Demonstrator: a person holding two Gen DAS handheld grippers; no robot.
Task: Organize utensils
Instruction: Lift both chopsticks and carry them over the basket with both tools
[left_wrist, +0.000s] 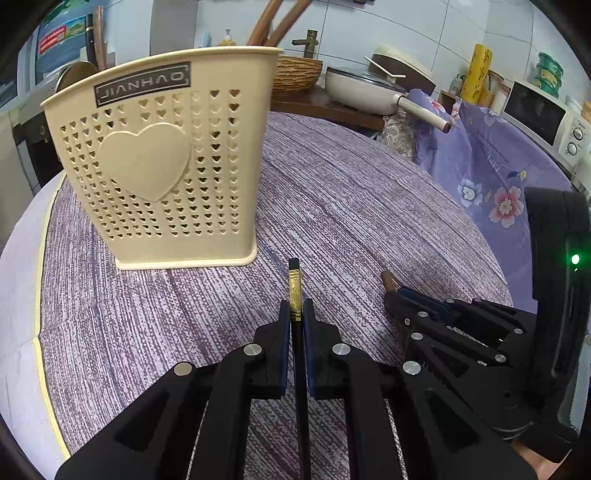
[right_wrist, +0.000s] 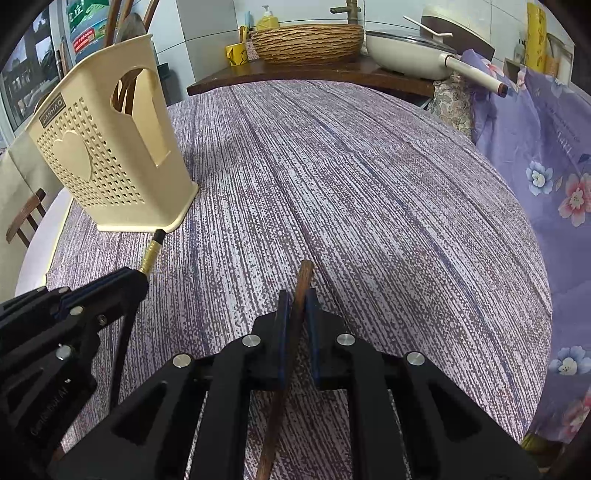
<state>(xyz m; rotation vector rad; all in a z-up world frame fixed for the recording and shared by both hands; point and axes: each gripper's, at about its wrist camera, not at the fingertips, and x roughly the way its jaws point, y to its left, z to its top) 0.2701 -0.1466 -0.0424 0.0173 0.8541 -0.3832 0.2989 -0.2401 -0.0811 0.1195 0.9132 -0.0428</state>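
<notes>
My left gripper (left_wrist: 294, 308) is shut on a black chopstick with a gold band (left_wrist: 294, 291), whose end points at the cream perforated utensil holder (left_wrist: 155, 166) just ahead on the left. My right gripper (right_wrist: 296, 301) is shut on a brown wooden chopstick (right_wrist: 303, 280) over the tablecloth. The holder (right_wrist: 107, 147) stands to its far left, with a side opening. The left gripper (right_wrist: 142, 275) and its black chopstick (right_wrist: 151, 253) show at the left of the right wrist view. The right gripper (left_wrist: 397, 291) and its brown chopstick tip (left_wrist: 388, 277) show at the right of the left wrist view.
A round table with a purple striped cloth (right_wrist: 351, 184) carries everything. Behind it a wooden counter holds a woven basket (right_wrist: 306, 40), a white pan (right_wrist: 406, 48) and a yellow mug (right_wrist: 236, 53). Floral purple fabric (right_wrist: 546, 166) hangs on the right. A microwave (left_wrist: 543, 118) stands far right.
</notes>
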